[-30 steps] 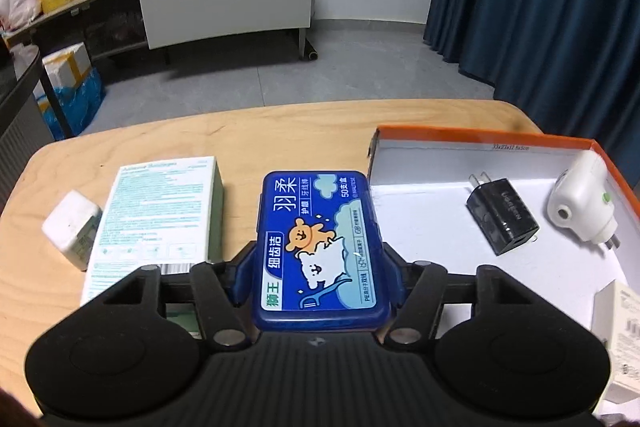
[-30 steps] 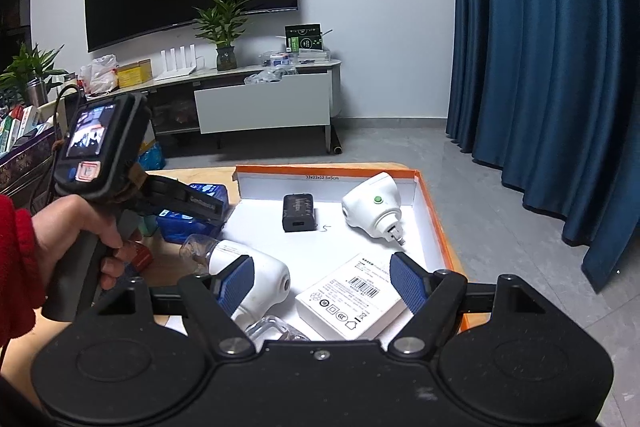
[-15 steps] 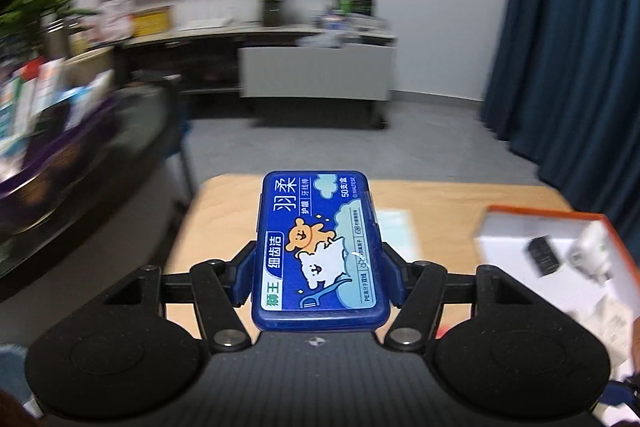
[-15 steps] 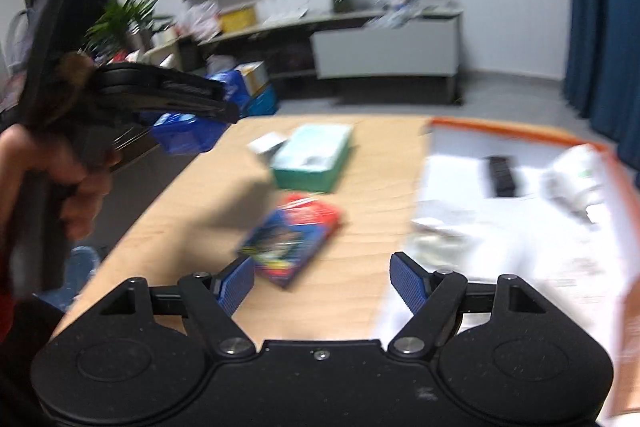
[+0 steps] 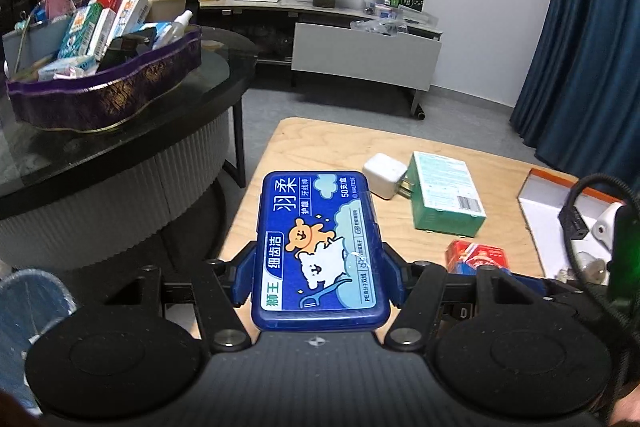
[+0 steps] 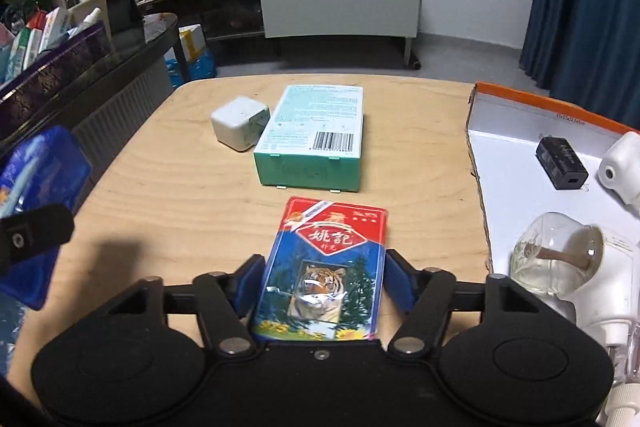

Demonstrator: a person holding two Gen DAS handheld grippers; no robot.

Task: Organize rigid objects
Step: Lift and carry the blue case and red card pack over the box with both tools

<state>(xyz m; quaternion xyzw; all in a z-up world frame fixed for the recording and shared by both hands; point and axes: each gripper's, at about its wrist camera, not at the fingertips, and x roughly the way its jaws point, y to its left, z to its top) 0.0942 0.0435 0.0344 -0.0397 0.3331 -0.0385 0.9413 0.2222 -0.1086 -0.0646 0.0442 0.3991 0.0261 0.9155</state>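
Red-and-blue card pack (image 6: 326,267) flat on the wooden surface (image 6: 160,187), between the closing right tongs (image 6: 320,279): centre, squeeze evenly before lifting, left tongs (image 5: 318,279) pinching the blue floss case (image 5: 318,247).

Bare tabletop (image 6: 168,187) left of teal box (image 6: 312,135); orange-rimmed tray (image 6: 500,155) blocks right.

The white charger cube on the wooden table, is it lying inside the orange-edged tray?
No, the white charger cube sits on the bare wooden table beside the green box, well apart from the orange-edged tray.
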